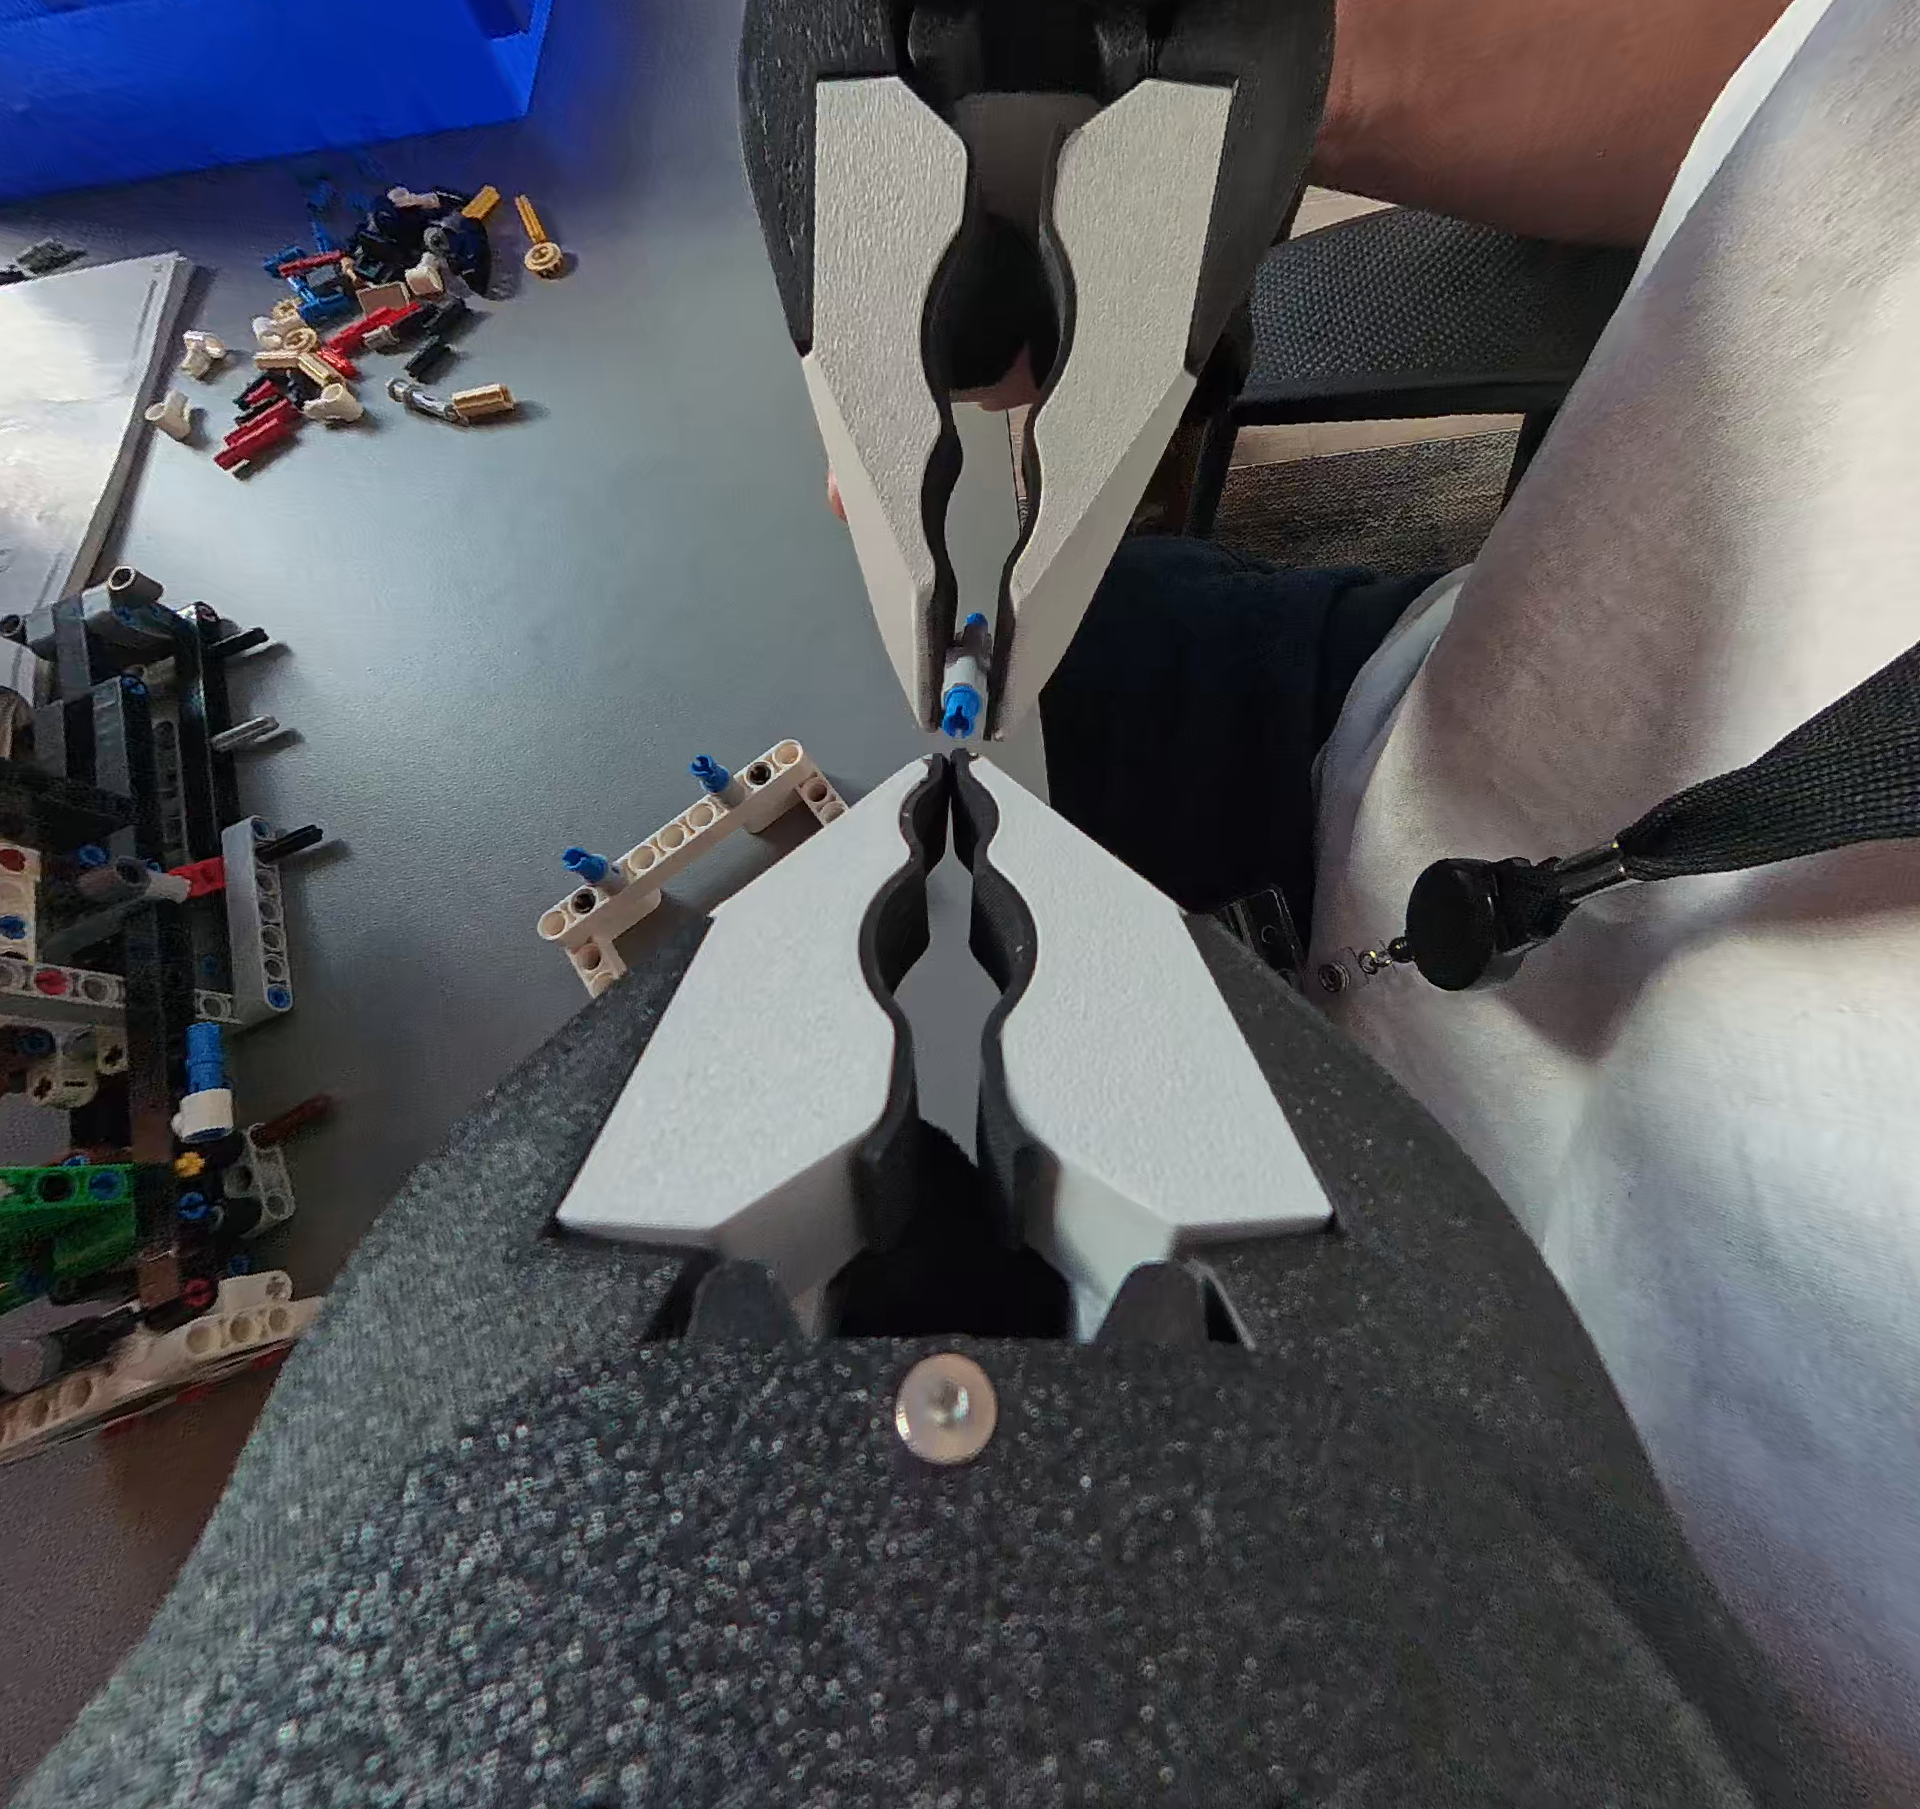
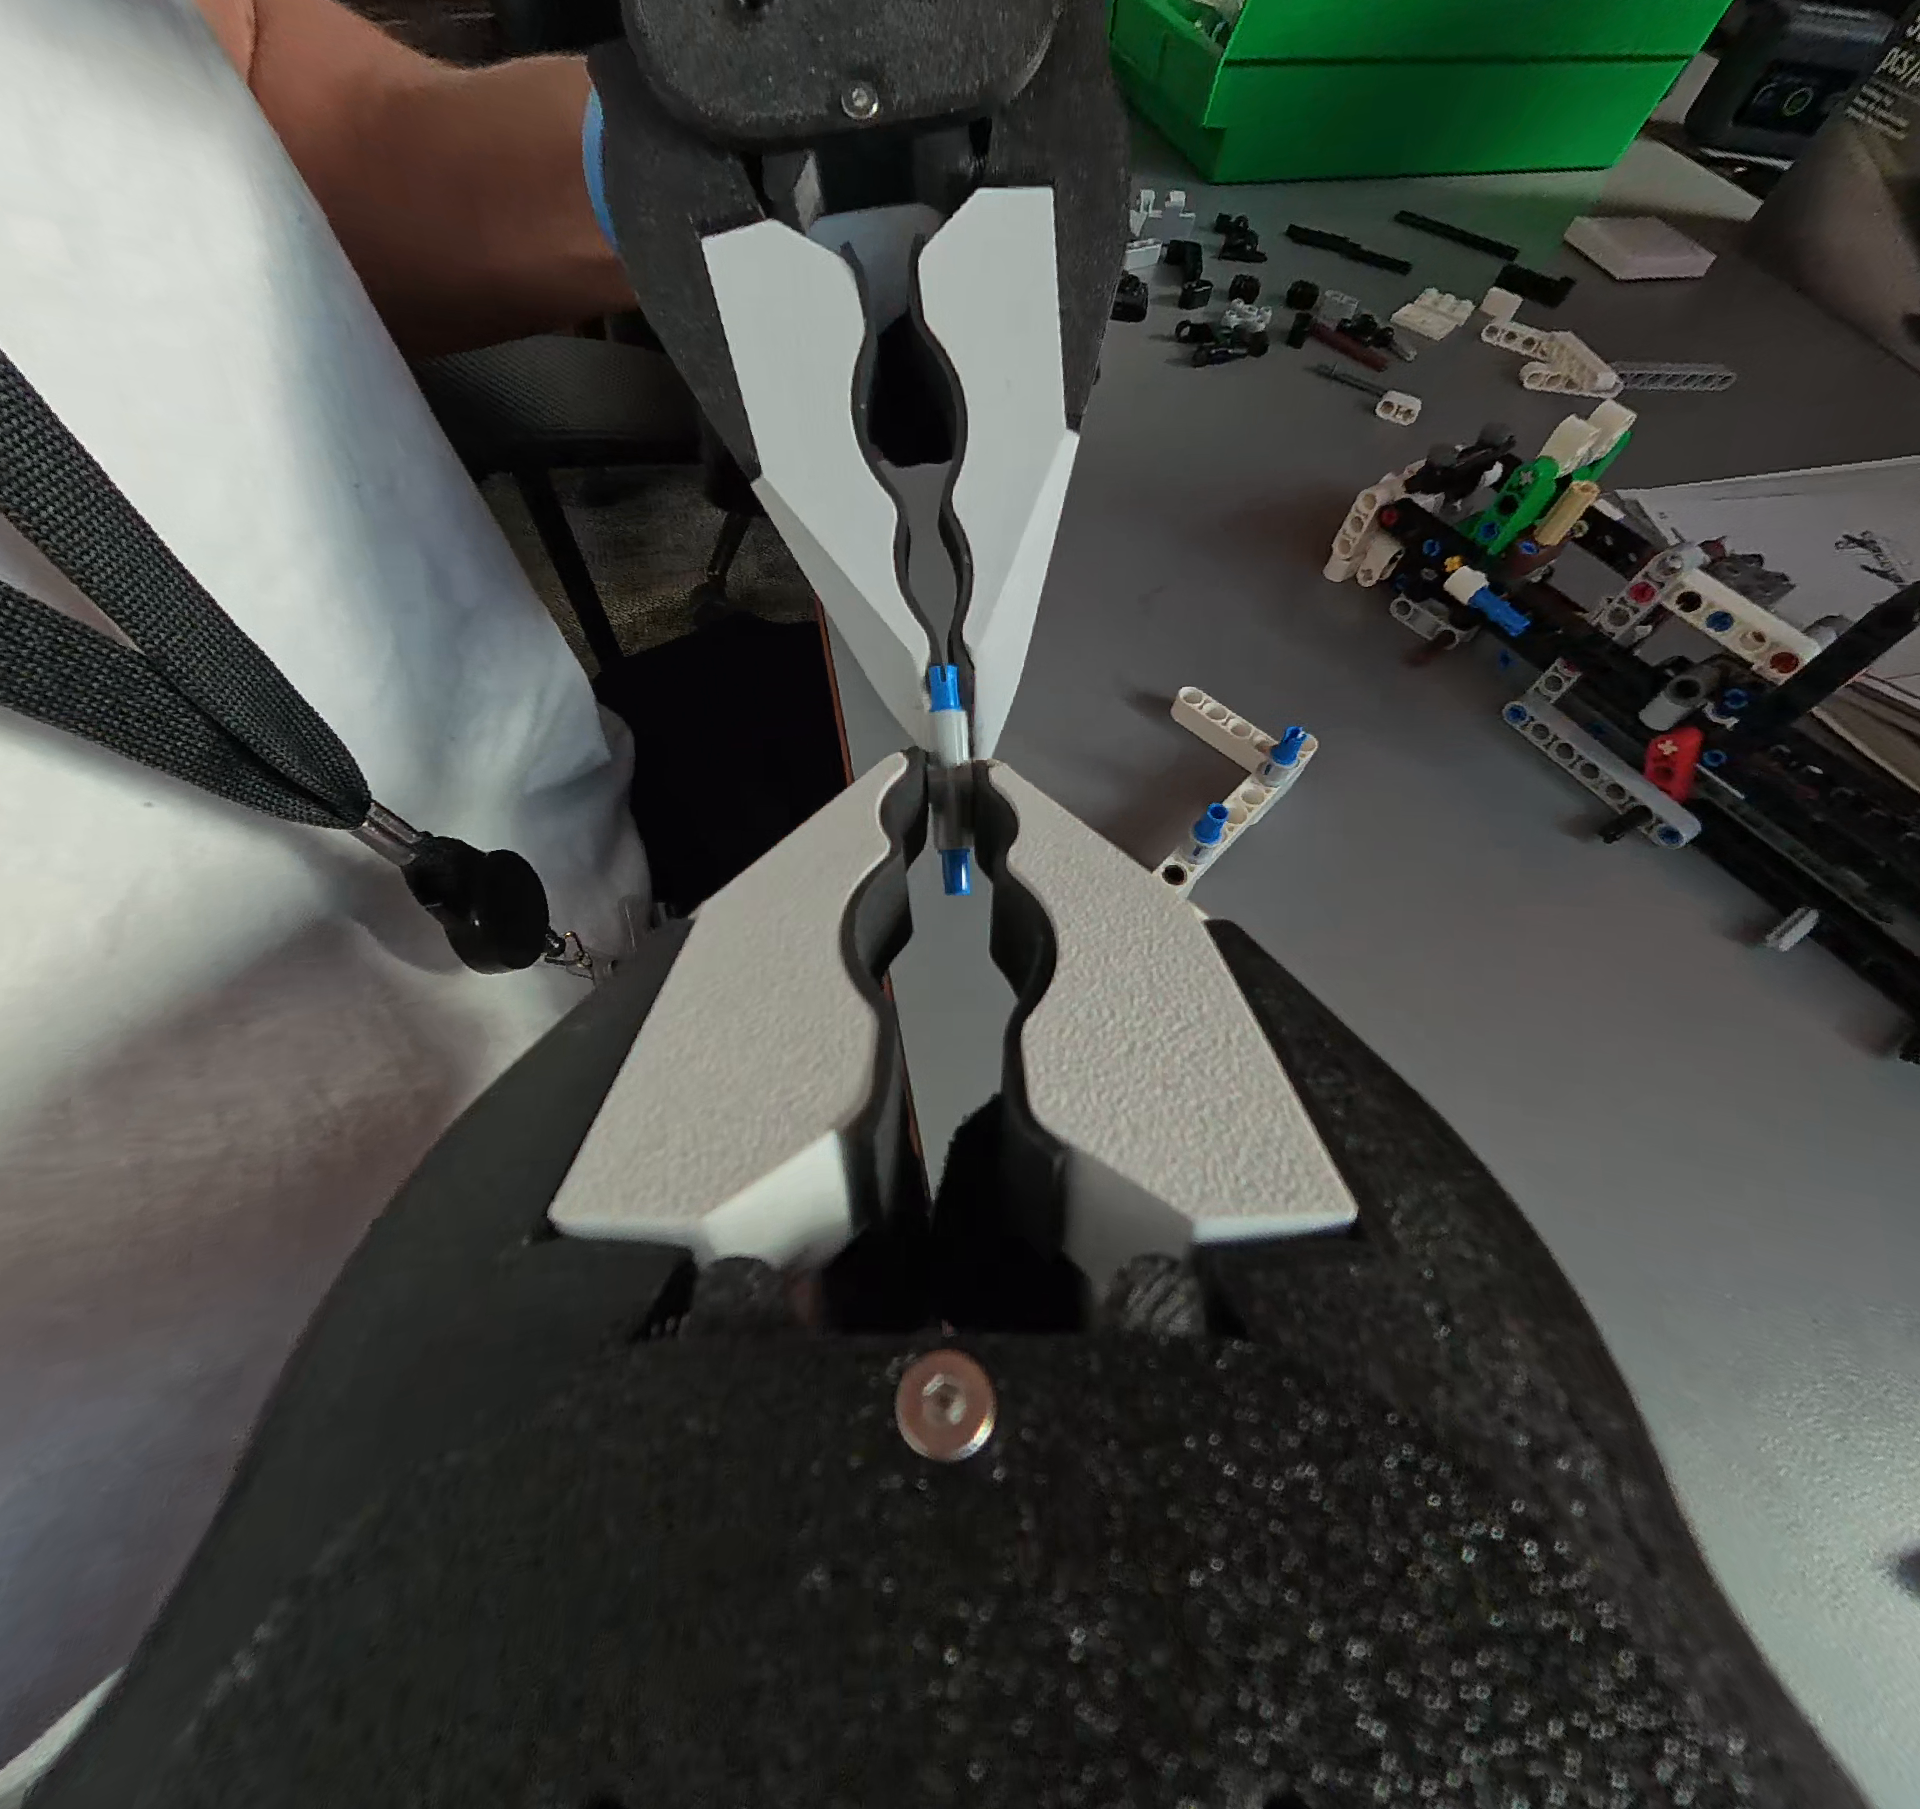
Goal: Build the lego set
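My two hand-held grippers met tip to tip above the near edge of the counter (image 2: 1351, 1084), open grey surface lying beside them. My right hand-held gripper (image 2: 948, 803) was closed on a small pin piece (image 2: 951, 824), blue at both ends with a pale middle sleeve. My left hand-held gripper (image 1: 951, 767) had its tips drawn together just short of that pin's blue end; whether they touched it I could not tell. Just beyond the tips lay a white beam frame (image 1: 686, 855) carrying blue pins. The partly built model (image 2: 1621, 637) was cut off at the frame edge; loose parts (image 1: 353, 325) lay farther off.
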